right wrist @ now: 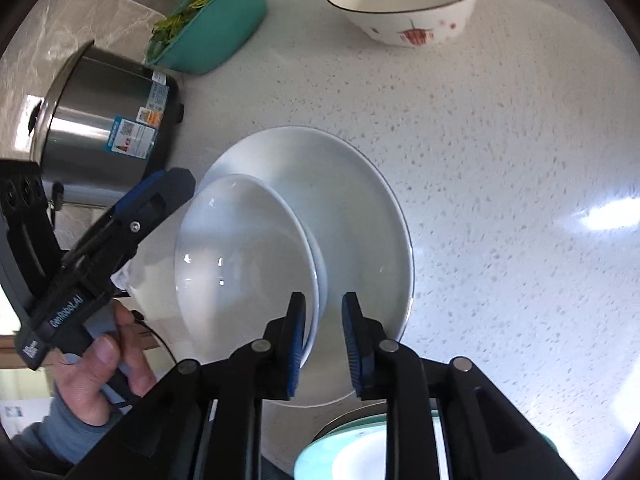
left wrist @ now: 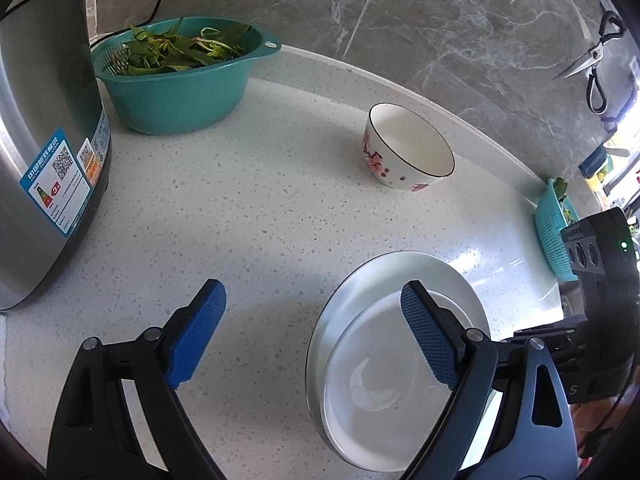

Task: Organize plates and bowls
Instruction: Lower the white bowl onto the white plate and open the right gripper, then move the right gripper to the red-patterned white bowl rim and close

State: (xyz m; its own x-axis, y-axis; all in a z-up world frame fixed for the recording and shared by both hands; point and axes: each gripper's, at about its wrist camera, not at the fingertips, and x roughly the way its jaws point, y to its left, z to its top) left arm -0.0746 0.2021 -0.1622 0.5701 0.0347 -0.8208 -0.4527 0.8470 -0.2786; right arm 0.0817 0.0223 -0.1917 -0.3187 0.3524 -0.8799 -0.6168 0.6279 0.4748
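A wide bare stretch of the white speckled counter [left wrist: 248, 216] is seen between the tall silver steel cooker [left wrist: 44, 152] on the left and the white flowered bowl [left wrist: 408, 148] at the back. The far left corner is blocked by the teal plastic strainer bowl of greens [left wrist: 176, 80]. The near right is filled by the large white plate [right wrist: 352, 200] and the small white dish [right wrist: 240, 264] on it.

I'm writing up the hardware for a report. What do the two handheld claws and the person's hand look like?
Both claws, left claw and right claw, have black angular linkage arms with silver pivot pins and blue textured pads. The left unit's black body carries white "GenRobot.AI" lettering; the right unit shows a green indicator light. The bare left hand emerges from a grey-blue sleeve.
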